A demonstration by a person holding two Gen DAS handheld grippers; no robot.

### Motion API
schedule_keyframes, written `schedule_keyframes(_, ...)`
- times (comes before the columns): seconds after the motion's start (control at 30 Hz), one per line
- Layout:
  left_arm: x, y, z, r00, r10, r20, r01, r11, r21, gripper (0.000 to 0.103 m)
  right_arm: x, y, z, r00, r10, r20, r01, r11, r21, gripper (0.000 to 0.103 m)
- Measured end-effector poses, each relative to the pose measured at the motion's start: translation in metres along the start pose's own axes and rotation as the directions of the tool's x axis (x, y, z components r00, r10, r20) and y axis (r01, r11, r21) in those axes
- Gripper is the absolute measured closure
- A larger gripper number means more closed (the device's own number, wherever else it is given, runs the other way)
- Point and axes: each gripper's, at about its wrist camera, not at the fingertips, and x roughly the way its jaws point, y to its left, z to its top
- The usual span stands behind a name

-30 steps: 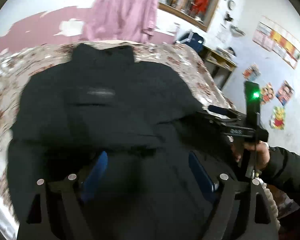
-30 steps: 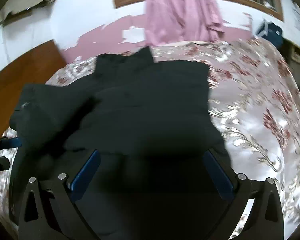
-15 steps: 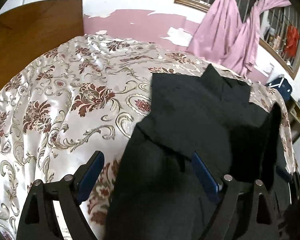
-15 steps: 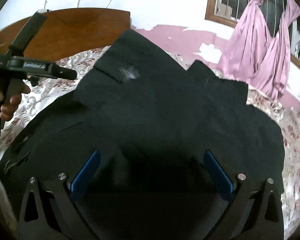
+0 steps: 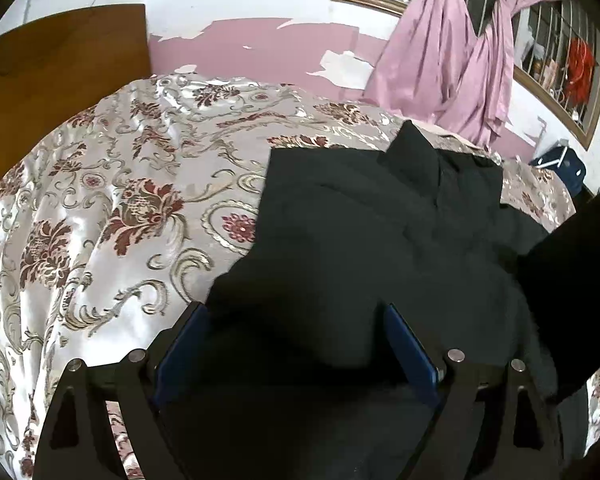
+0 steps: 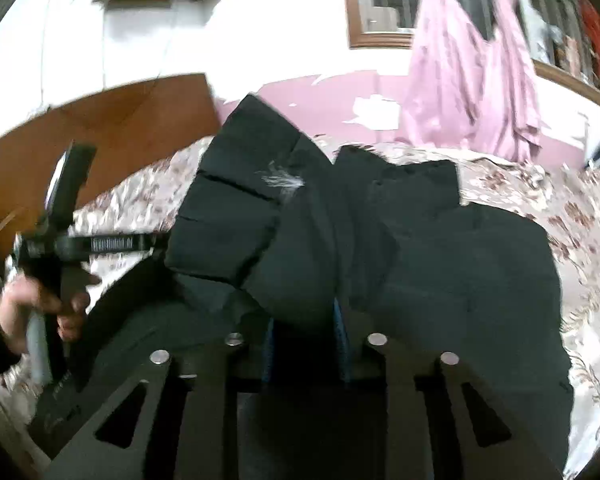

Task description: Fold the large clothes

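Note:
A large black padded jacket (image 5: 372,240) lies on the flowered bedspread (image 5: 112,208), collar toward the far wall. My left gripper (image 5: 296,344) is open, its blue pads on either side of a raised fold of the jacket's left edge. In the right wrist view the jacket (image 6: 472,264) lies to the right, and my right gripper (image 6: 304,344) is shut on a black sleeve (image 6: 240,204), holding it up over the jacket's body. The left gripper's handle and the hand holding it (image 6: 56,248) show at the left of that view.
A wooden headboard (image 5: 60,64) stands at the left end of the bed. A pink curtain (image 5: 452,48) hangs at the window on the far wall. A dark blue box (image 5: 560,164) sits past the bed's far right corner.
My right gripper has closed from wide open onto the sleeve and lifted it. My left gripper has settled over the jacket's left edge, with a fold now between its pads.

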Motion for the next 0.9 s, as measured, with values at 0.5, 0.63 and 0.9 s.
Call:
schedule_keyframes(0.5, -0.008, -0.031, 0.002, 0.998, -0.060, 0.030, 0.057, 0.995, 0.083, 0.015, -0.007, -0.135, -0.031, 0.944, -0.303, -0.131, 0.329, 0.903, 0.277, 0.038)
schedule_keyframes(0.63, -0.006, -0.046, 0.013, 0.994, -0.099, 0.052, 0.095, 0.993, 0.071, 0.014, -0.017, -0.164, -0.022, 0.927, -0.357, -0.116, 0.375, 0.864, 0.335, 0.038)
schedule_keyframes(0.9, 0.028, -0.081, 0.008, 0.998, -0.050, -0.039, 0.055, 0.988, 0.147, 0.014, 0.037, -0.133, 0.006, 0.968, -0.216, -0.128, 0.235, 0.959, 0.158, 0.038)
